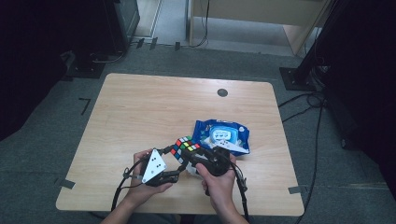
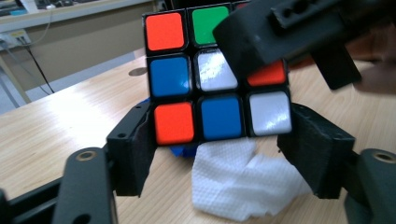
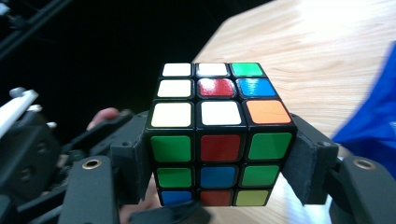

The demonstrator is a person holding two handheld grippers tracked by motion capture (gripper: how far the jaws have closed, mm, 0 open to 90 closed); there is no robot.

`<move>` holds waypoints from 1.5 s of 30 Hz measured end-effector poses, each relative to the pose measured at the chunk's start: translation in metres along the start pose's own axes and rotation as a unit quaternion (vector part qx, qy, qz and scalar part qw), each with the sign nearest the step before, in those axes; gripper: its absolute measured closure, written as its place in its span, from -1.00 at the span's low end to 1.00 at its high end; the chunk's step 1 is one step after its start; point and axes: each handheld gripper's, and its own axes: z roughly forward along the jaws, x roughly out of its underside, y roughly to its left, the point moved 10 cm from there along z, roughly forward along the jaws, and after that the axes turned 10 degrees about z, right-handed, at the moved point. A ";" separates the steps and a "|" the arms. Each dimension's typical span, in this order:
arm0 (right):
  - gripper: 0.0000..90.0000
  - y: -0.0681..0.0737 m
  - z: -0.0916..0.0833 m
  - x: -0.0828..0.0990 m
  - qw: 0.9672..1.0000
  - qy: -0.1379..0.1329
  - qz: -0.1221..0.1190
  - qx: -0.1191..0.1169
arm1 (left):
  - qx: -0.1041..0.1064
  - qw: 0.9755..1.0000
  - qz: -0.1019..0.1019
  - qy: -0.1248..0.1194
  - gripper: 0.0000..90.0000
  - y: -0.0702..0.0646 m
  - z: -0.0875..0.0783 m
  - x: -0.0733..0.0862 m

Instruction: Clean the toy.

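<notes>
Puzzle cube (image 1: 186, 145) seen low centre of high view, raised off the desk (image 1: 140, 112), between the two claws. Right claw (image 1: 189, 156) pinching cube: in right gripper view cube (image 3: 219, 135) sits centre frame, black pads pressed flat against its left and right faces; top face showing white, red, green, blue and orange tiles, front face mostly green with red and blue in the middle column.

Left claw (image 1: 169, 151) at the cube's left side in high view, grey three-cornered plate (image 1: 154, 166) on top. In left gripper view cube (image 2: 217, 77) fills upper centre; left claw (image 2: 217, 140) slightly spread around the bottom row of tiles. Left pad close against the orange corner tile, right pad standing just off the white corner tile, a thin gap visible. No firm pinch there. Right claw's body crossing upper right of that frame, over the cube's top corner.

White crumpled tissue (image 2: 238, 179) lying on the desk directly under the cube, lower centre of left gripper view. Blue wipes pack (image 1: 222, 135) on the desk just right of the cube in high view. Dark round grommet (image 1: 222, 92) near the desk's far edge.
</notes>
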 end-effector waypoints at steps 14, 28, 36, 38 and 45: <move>-0.24 -0.015 -0.018 -0.016 0.994 0.088 -0.042 0.041 | 0.019 0.998 0.051 0.025 -0.56 0.009 -0.002 0.011; -0.24 -0.012 -0.016 0.007 0.972 0.228 -0.034 0.038 | 0.062 0.991 0.115 0.031 -0.62 -0.013 0.000 0.010; -0.24 -0.015 -0.015 0.019 0.960 0.270 -0.046 0.060 | 0.060 0.981 0.178 0.051 -0.67 -0.025 0.003 0.012; -0.24 -0.017 -0.014 0.023 0.956 0.283 -0.049 0.063 | 0.061 0.977 0.195 0.057 -0.67 -0.029 0.004 0.014; -0.24 -0.017 -0.010 0.030 0.951 0.299 -0.050 0.058 | 0.071 0.972 0.218 0.057 -0.44 -0.037 0.006 0.016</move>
